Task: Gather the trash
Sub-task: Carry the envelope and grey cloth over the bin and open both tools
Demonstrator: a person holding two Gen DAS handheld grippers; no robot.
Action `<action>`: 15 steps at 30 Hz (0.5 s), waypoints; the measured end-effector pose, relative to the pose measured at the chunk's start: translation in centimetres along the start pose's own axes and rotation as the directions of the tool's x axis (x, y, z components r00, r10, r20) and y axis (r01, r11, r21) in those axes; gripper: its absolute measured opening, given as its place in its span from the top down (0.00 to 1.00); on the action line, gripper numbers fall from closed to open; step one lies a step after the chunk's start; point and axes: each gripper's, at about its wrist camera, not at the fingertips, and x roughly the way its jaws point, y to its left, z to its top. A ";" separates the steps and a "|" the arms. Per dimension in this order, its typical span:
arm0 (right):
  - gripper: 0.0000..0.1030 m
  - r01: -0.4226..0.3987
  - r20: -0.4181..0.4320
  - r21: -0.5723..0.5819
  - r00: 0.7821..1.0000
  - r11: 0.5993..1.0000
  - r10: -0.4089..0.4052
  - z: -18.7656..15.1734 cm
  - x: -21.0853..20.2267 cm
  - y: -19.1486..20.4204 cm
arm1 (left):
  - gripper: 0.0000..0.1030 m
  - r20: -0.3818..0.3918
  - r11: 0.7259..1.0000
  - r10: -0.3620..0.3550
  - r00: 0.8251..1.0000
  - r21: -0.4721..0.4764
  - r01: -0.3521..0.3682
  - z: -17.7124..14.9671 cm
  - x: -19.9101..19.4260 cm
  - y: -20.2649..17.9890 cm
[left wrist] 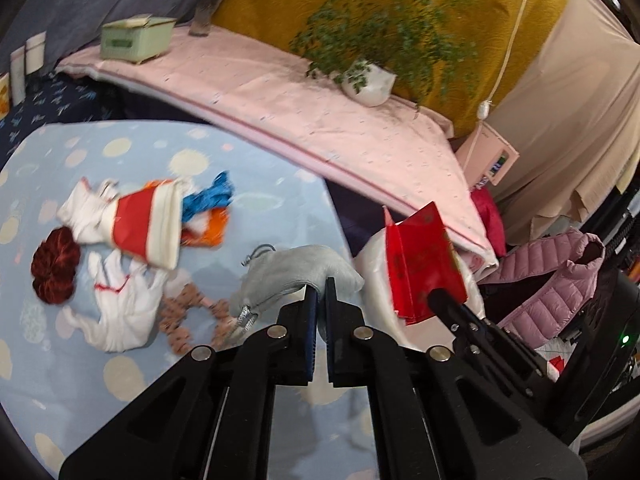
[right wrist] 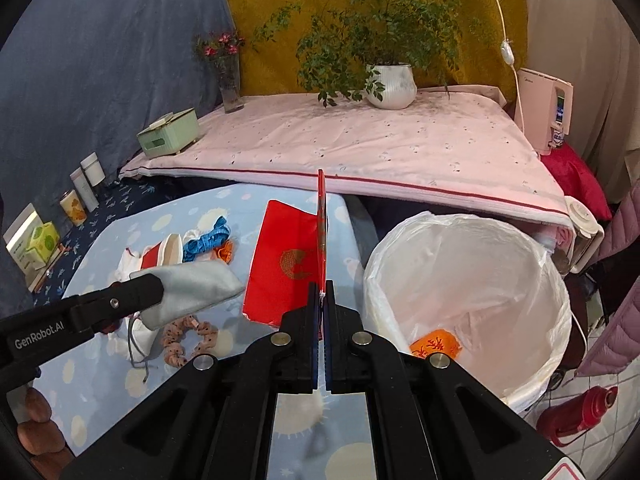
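Note:
My left gripper [left wrist: 322, 286] is shut on a grey drawstring pouch [left wrist: 296, 276] and holds it above the blue spotted table [left wrist: 100, 380]; the pouch also shows in the right wrist view [right wrist: 196, 292]. My right gripper [right wrist: 322, 294] is shut on the edge of a red paper bag [right wrist: 286, 268], held upright next to the bin; the bag also shows in the left wrist view [left wrist: 424, 264]. A white-lined trash bin [right wrist: 472, 292] stands right of the table with an orange item [right wrist: 436, 346] inside.
On the table lie a red-and-white bag [left wrist: 148, 228], white cloth [left wrist: 120, 300], a blue ribbon [left wrist: 212, 196], a dark red pompom [left wrist: 56, 264] and a brown scrunchie [right wrist: 188, 338]. A pink-covered bench [right wrist: 360, 148] holds a potted plant [right wrist: 390, 84]. A red thermos [right wrist: 576, 416] lies on the floor.

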 end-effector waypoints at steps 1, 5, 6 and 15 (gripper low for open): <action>0.98 -0.004 0.007 0.010 1.000 1.000 0.004 0.3 -0.4 -0.6 | 0.97 0.009 1.000 -0.009 1.000 0.012 0.009 0.4 -0.1 -0.8; 0.98 -0.002 0.027 0.049 1.000 0.999 0.001 1.3 -1.6 -2.8 | 0.97 0.022 0.997 -0.063 0.998 0.055 0.062 1.6 -0.1 -4.0; 0.98 0.007 0.032 0.053 0.999 0.999 -0.009 1.4 -1.8 -3.3 | 0.97 0.021 0.995 -0.078 0.997 0.063 0.076 1.7 0.0 -4.7; 0.98 0.097 0.027 0.110 0.995 0.989 -0.100 1.0 -2.4 -8.9 | 0.97 -0.026 0.973 -0.196 0.980 0.119 0.198 2.1 2.5 -10.2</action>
